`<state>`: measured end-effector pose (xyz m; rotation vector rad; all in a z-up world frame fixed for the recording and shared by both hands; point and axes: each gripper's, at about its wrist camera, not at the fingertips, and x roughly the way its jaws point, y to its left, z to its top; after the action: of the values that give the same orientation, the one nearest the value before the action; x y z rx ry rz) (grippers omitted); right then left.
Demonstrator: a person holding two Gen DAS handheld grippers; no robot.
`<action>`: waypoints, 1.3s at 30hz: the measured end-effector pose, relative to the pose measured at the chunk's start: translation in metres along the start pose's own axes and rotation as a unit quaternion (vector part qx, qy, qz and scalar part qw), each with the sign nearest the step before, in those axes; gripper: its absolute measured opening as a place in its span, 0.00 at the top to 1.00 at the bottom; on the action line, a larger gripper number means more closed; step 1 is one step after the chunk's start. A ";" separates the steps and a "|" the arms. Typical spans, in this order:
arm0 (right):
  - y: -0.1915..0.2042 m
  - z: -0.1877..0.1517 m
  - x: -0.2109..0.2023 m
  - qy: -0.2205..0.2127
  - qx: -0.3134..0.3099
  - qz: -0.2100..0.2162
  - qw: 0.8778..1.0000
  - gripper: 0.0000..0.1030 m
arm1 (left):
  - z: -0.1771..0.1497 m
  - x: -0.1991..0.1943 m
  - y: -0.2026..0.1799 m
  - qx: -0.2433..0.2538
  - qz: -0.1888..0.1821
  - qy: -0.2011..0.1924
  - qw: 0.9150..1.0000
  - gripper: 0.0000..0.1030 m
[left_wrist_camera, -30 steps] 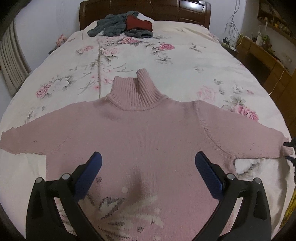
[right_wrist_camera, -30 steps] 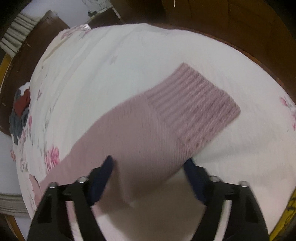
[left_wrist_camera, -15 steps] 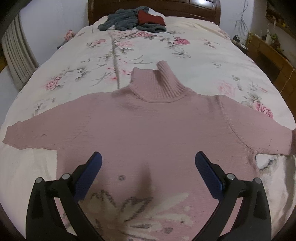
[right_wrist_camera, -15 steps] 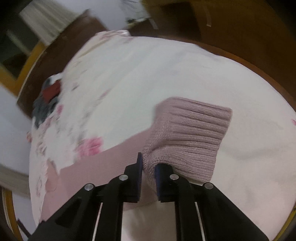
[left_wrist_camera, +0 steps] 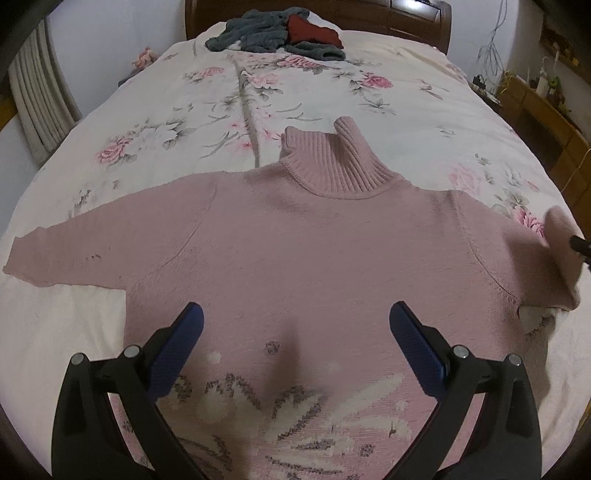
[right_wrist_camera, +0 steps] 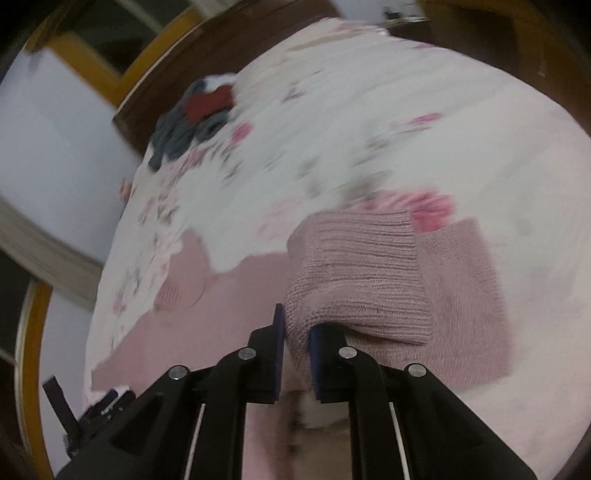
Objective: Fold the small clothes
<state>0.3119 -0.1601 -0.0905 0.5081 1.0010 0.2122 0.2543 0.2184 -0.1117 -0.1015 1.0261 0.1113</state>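
Note:
A pink turtleneck sweater (left_wrist_camera: 314, 258) lies flat, front up, on the floral bedspread (left_wrist_camera: 207, 110), with its collar pointing to the headboard. My left gripper (left_wrist_camera: 295, 328) hovers open over the sweater's lower chest, holding nothing. The left sleeve lies stretched out to the side. In the right wrist view my right gripper (right_wrist_camera: 297, 334) is shut on the ribbed cuff (right_wrist_camera: 354, 273) of the right sleeve, lifted and doubled back over the sleeve. In the left wrist view that raised cuff (left_wrist_camera: 557, 236) shows blurred at the far right edge.
A heap of grey and dark red clothes (left_wrist_camera: 280, 33) lies near the wooden headboard (left_wrist_camera: 406, 11). A wooden dresser (left_wrist_camera: 546, 107) stands along the right side of the bed. Curtains (left_wrist_camera: 37, 103) hang at the left.
My right gripper shut on the sleeve cuff, lifted it and carried it inward over the sleeve. My left gripper stayed open and its view shifted slightly over the sweater.

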 end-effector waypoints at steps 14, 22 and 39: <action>0.079 -0.049 0.092 0.072 -0.085 -0.011 0.994 0.88 | 0.003 0.009 0.009 -0.013 -0.026 0.016 0.999 0.03; 0.063 -0.073 0.078 0.107 -0.103 -0.003 0.989 0.65 | 0.011 0.016 -0.024 -0.012 -0.094 0.041 0.995 0.03; -0.034 -0.105 -0.034 0.043 -0.052 -0.052 0.996 0.58 | 0.020 0.089 -0.172 -0.010 -0.214 0.142 0.967 0.22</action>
<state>0.2035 -0.1706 -0.1276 0.3536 1.0921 0.1925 0.3413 0.0549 -0.1722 -0.3626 1.2658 -0.2946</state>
